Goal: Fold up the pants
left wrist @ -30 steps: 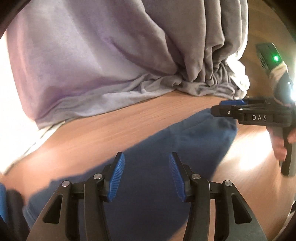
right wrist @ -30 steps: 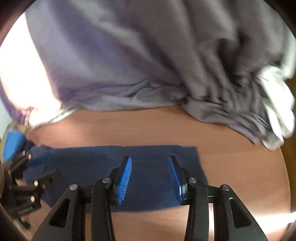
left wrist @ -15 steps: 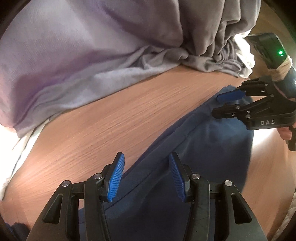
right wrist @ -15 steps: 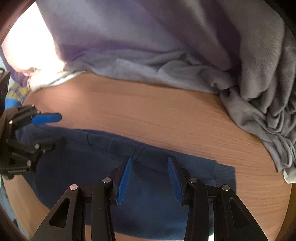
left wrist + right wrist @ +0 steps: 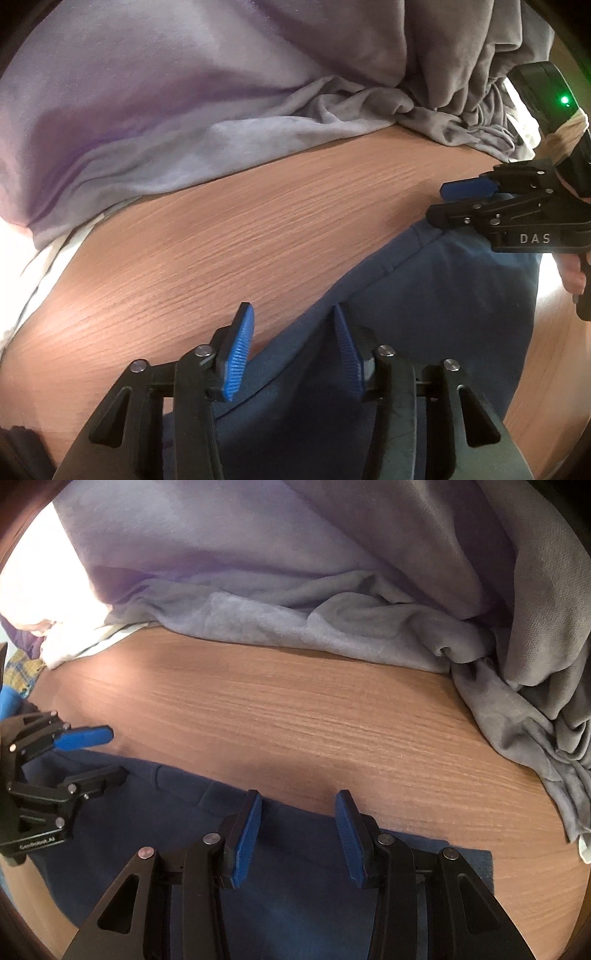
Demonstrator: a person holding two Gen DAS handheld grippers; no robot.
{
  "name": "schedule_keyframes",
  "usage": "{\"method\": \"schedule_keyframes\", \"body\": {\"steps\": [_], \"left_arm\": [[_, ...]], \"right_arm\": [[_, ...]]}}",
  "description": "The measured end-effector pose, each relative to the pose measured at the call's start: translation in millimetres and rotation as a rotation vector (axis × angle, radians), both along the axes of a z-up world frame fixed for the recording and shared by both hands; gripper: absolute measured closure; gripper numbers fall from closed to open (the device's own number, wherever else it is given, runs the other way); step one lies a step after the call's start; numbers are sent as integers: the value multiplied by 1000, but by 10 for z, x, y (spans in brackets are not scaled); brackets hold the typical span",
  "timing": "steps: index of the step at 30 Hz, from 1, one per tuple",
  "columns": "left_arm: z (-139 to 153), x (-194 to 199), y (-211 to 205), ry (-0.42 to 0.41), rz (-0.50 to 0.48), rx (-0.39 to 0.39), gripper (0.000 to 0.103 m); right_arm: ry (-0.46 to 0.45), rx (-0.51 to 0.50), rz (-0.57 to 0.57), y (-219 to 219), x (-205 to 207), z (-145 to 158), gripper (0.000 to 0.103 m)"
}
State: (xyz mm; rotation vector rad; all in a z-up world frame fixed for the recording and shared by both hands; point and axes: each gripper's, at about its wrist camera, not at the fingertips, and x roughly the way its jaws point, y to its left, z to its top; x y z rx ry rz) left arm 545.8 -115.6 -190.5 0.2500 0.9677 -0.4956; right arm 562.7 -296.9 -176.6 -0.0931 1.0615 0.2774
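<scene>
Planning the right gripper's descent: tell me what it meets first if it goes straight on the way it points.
Probably the far edge of the navy pants lying flat on the wooden table; the right gripper straddles that edge, so depth is uncertain.

Wood-grain surface [image 5: 295, 716], reddish-brown, grain running across both views. Grey-lavender cloth [image 5: 184, 110] heaped along the surface's far edge, ahead of both grippers, creased where it meets the wood; darker grey folds [image 5: 535, 664] bunched to the right. White fabric [image 5: 33, 266] far left, blown out by strong light. Bright glare patch upper left in right wrist view. Yellow-blue checked bit [image 5: 20, 672] at left edge.
</scene>
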Motion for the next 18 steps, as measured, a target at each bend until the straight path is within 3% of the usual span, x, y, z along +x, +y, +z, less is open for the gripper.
{"method": "schedule_keyframes", "body": {"steps": [4,8,11,18], "left_arm": [[157,-49,12,-66,29,20,55],[469,-196,56,-162,75,14,49],[685,-400,-4,-204,70,-16,47],[882,-614,-420,-212,-76,-82,46]], "right_arm": [[-16,36,-33,-65,-28,66,61],[-113,32,-69,-122,-195,312,59],[-189,43,-99,-241,-377,522,51],[-297,141,-290,-759,-923,737,49]]}}
